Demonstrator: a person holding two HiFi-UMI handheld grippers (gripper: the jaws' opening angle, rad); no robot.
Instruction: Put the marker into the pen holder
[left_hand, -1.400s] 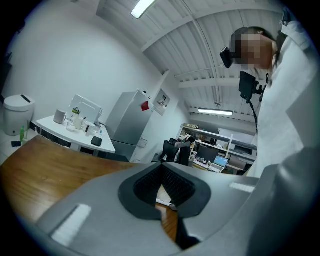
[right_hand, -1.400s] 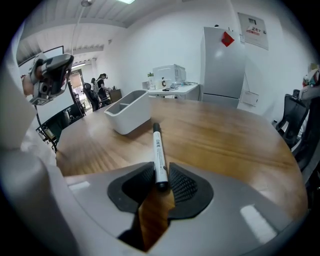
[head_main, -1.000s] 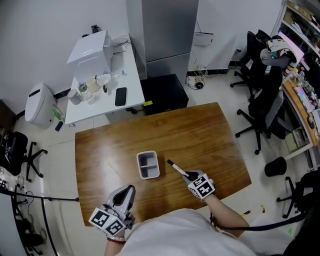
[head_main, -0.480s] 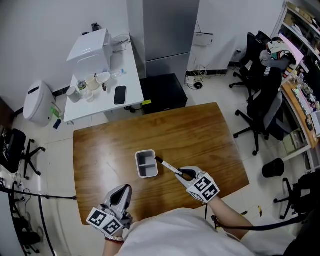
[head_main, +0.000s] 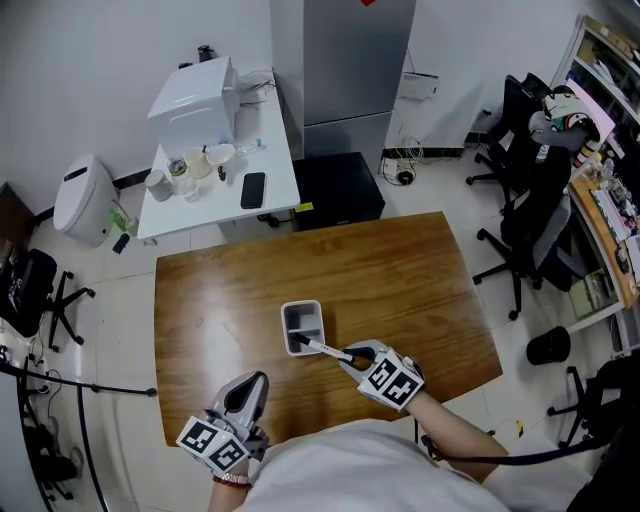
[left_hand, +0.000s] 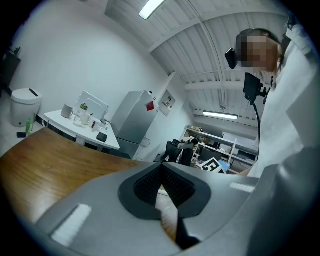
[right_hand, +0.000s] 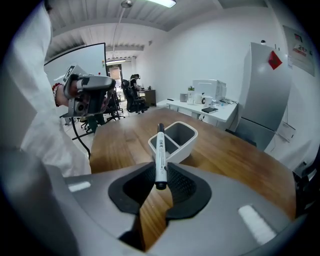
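Brown wood makes up the biggest thing in view, a broad table (head_main: 400, 270) with a glossy top, standing on a pale tiled floor (head_main: 480, 180). Behind its far edge rises a tall grey metal cabinet (head_main: 345, 70). To the left of that, a white side table (head_main: 215, 195) carries a white box-shaped machine (head_main: 195, 95), some cups (head_main: 190, 165) and a dark phone (head_main: 253, 189). Black office chairs (head_main: 530, 235) stand off to the right of the wooden table, and a white lidded bin (head_main: 80, 198) sits on the floor at the left.

The person's left gripper (head_main: 255, 380) is held at the table's near edge, pointing roughly level across the top. Its pads meet at the tips with nothing between them. The right gripper (head_main: 350, 354) is held over the table just right of the middle, tilted downward, and its jaws are clamped on the rear part of the marker (head_main: 322, 348).

A small grey pen holder (head_main: 301, 304) with two compartments stands upright near the middle of the table. The marker, white-bodied with black ends, sticks out from the right gripper toward the holder. Its far black end lies over the holder's compartment nearest the person. Whether that end has passed below the rim I cannot tell.
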